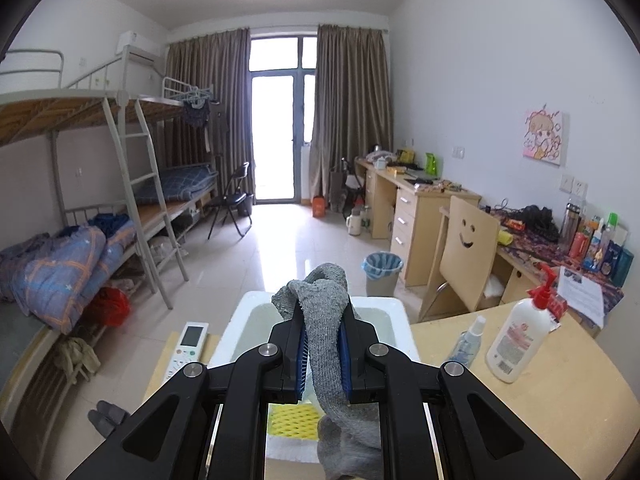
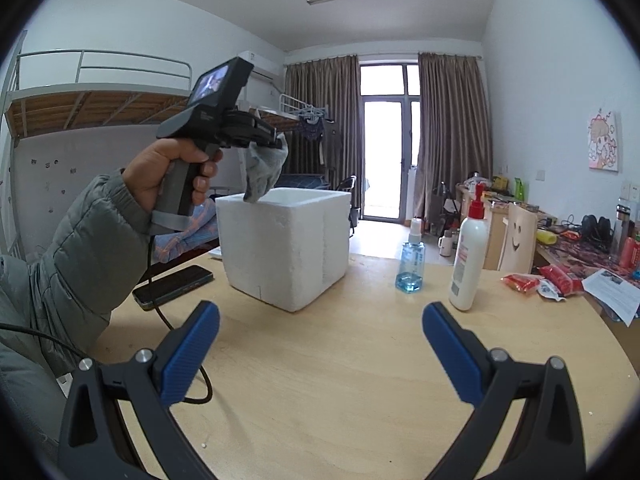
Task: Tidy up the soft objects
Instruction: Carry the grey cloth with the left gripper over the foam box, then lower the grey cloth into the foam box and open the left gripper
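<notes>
The left gripper is clamped on a grey knitted sock, held just above the open top of the white foam box; its lower end dangles over the rim. Judging by this, 1 soft item is about to go in and is not yet released. Inside the box, a yellow mesh foam piece shows. The right gripper stands wide and empty over the round light wooden table, which also carries a black phone, a blue spray bottle and a white pump bottle. Beyond lie bunk beds, desks and curtains.
</notes>
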`<state>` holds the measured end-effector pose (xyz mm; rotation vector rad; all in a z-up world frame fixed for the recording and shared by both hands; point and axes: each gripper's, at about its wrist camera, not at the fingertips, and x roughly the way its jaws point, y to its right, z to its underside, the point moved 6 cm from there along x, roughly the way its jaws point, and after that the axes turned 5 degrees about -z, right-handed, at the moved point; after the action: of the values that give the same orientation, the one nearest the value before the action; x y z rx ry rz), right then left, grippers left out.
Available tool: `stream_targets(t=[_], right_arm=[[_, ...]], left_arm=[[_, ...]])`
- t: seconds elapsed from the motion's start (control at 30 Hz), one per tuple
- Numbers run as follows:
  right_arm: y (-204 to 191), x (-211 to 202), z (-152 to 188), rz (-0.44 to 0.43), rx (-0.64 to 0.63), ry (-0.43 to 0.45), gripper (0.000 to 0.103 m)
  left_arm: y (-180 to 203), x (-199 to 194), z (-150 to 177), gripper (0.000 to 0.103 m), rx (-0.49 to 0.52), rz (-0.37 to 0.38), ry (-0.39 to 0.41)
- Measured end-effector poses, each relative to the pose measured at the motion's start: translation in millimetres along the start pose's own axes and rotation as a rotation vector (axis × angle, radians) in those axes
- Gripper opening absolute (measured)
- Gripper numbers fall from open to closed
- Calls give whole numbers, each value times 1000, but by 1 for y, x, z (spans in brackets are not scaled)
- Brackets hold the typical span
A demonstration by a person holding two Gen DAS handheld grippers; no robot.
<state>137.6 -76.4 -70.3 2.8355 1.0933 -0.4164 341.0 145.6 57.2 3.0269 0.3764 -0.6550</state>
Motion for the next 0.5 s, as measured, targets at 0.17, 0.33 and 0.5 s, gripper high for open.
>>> stream_targets(t=[0.17,0.33,0.5], right_arm=[[5,-2,2,10,12,-3,102],[6,-5,3,14,17,1,102],[6,-9,3,18,21,6,102]], left_arm=[[1,15,5,14,9,-25,-45],[1,23,10,14,14,-43,-86],[-4,34,16,23,-12,-46,-140]])
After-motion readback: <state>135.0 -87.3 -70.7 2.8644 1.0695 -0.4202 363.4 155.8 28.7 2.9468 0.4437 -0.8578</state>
